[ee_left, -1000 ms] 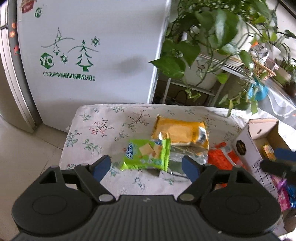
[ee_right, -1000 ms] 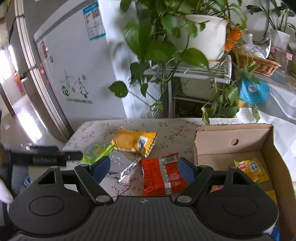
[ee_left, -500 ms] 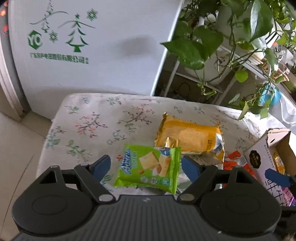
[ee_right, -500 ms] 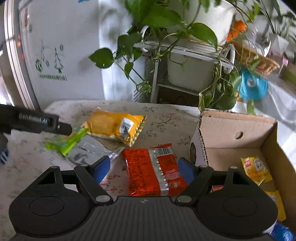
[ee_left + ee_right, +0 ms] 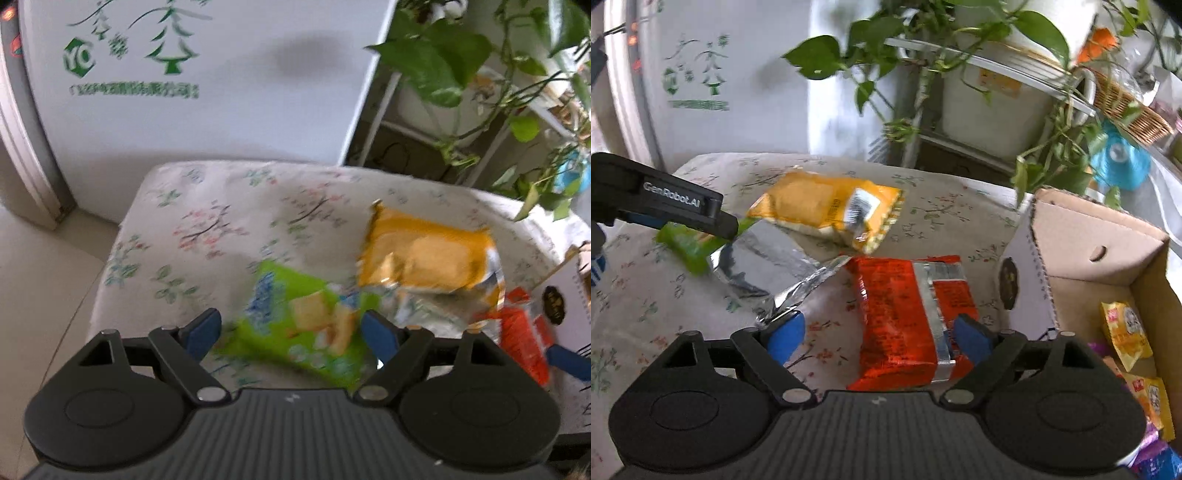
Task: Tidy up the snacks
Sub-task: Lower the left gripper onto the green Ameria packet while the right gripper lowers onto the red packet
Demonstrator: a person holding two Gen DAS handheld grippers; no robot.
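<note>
Floral tablecloth [image 5: 207,229] is lying bare on its far left, while a green snack pack [image 5: 306,325] is sitting between the spread fingers of the left gripper [image 5: 291,332], its long axis running left to right. Spread wide too, the right gripper [image 5: 877,334] is straddling a red packet [image 5: 905,317] lying lengthwise away from the camera, just beside a cardboard box [image 5: 1089,236] at the table's right edge
</note>
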